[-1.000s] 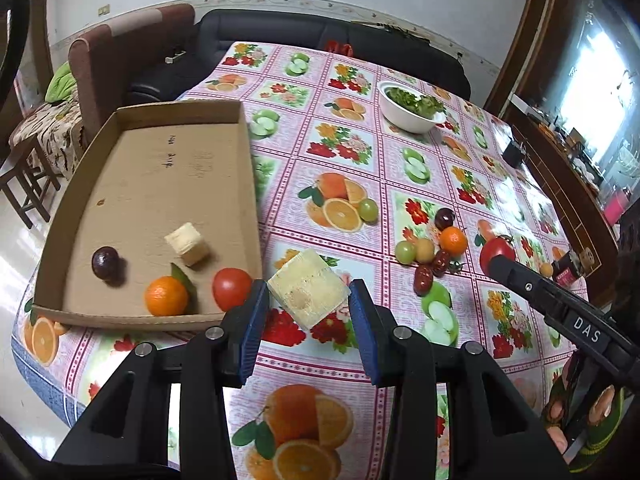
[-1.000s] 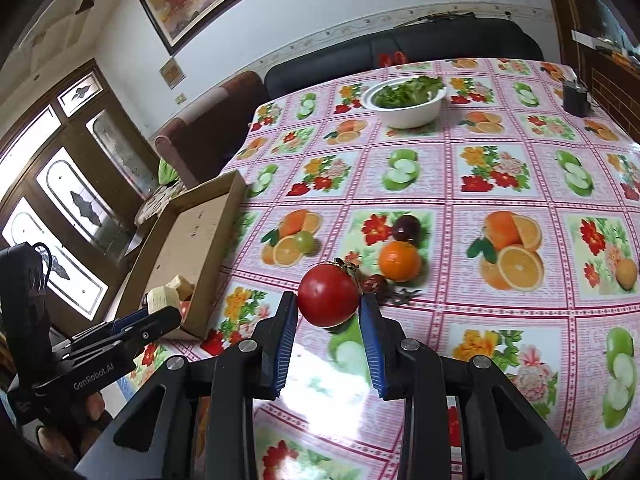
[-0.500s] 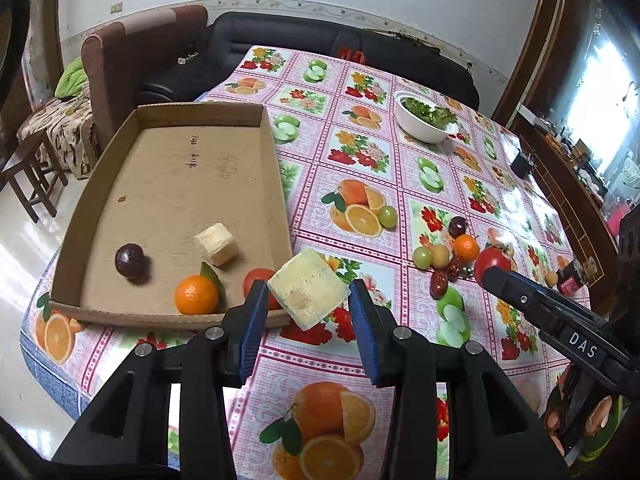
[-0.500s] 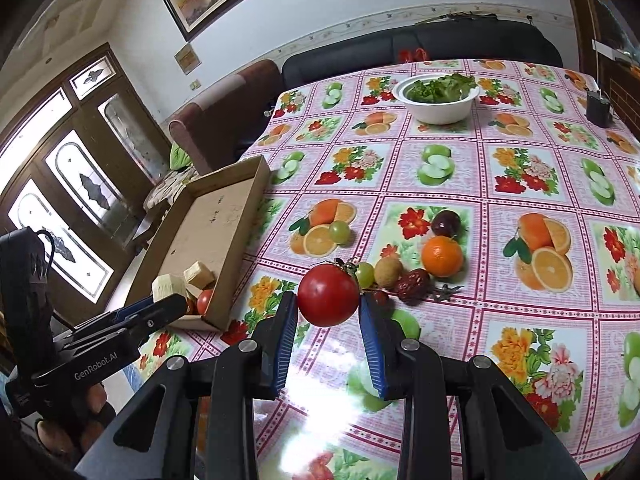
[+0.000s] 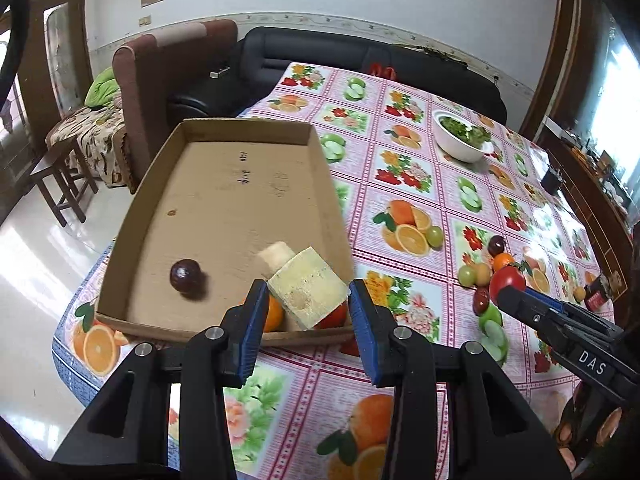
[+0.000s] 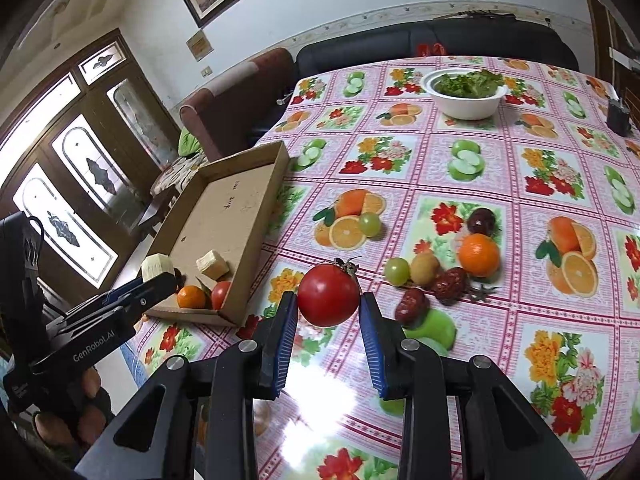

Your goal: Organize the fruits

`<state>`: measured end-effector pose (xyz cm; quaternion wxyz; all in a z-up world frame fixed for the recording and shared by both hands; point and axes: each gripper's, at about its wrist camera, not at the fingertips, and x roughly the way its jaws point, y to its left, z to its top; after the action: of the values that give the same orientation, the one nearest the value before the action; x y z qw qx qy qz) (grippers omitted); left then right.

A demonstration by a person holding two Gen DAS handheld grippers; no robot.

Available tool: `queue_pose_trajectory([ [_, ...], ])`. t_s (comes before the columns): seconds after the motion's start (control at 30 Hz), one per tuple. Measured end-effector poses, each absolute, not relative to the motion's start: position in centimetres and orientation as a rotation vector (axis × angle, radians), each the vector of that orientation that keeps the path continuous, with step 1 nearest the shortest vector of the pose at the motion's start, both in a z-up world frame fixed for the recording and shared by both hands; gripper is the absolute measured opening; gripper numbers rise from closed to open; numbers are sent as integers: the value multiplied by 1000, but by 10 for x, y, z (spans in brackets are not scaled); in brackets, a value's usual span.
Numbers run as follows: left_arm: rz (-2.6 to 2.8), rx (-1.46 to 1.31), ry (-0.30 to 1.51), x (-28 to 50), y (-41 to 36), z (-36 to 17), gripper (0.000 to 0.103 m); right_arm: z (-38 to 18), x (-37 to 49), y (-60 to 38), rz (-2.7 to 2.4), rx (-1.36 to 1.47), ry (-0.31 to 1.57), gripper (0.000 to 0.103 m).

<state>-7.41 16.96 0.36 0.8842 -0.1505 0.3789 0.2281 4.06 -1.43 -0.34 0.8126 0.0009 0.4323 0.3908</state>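
Carried pale chunk (image 5: 306,289) over cardboard tray (image 5: 224,128); left gripper (image 5: 307,312) clamped it, probably firm. Right gripper (image 6: 328,320) pinched soft tomato (image 6: 328,300) mid-body.

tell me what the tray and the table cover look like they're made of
Tray: plain brown corrugated cardboard, matte, with folded-up walls and pen marks on its floor. Table cover: probably plastic or oilcloth, glossy; window glare reflects off its printed fruit squares.
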Motion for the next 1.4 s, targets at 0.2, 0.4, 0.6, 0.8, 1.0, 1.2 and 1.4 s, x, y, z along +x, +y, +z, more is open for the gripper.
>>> queue_pose_trajectory([
  [0.2,495,-338,786,-77,187,2,39,-4,39,5,866,-18,928,32],
  [0.4,531,-357,780,-81,205,3,39,-6,36,27,901,-43,934,32],
  [0.6,559,-382,768,-87,220,6,39,-8,33,42,929,-58,940,32],
  [0.8,574,-423,763,-90,239,6,39,-8,34,51,946,-56,940,32],
  [1.0,616,-460,753,-90,267,7,39,-6,41,75,978,-45,945,32],
  [1.2,629,-487,784,-80,284,-5,39,-8,41,111,1028,-50,945,32],
  [1.4,648,-485,806,-62,296,-14,39,-15,44,158,1063,-90,956,32],
])
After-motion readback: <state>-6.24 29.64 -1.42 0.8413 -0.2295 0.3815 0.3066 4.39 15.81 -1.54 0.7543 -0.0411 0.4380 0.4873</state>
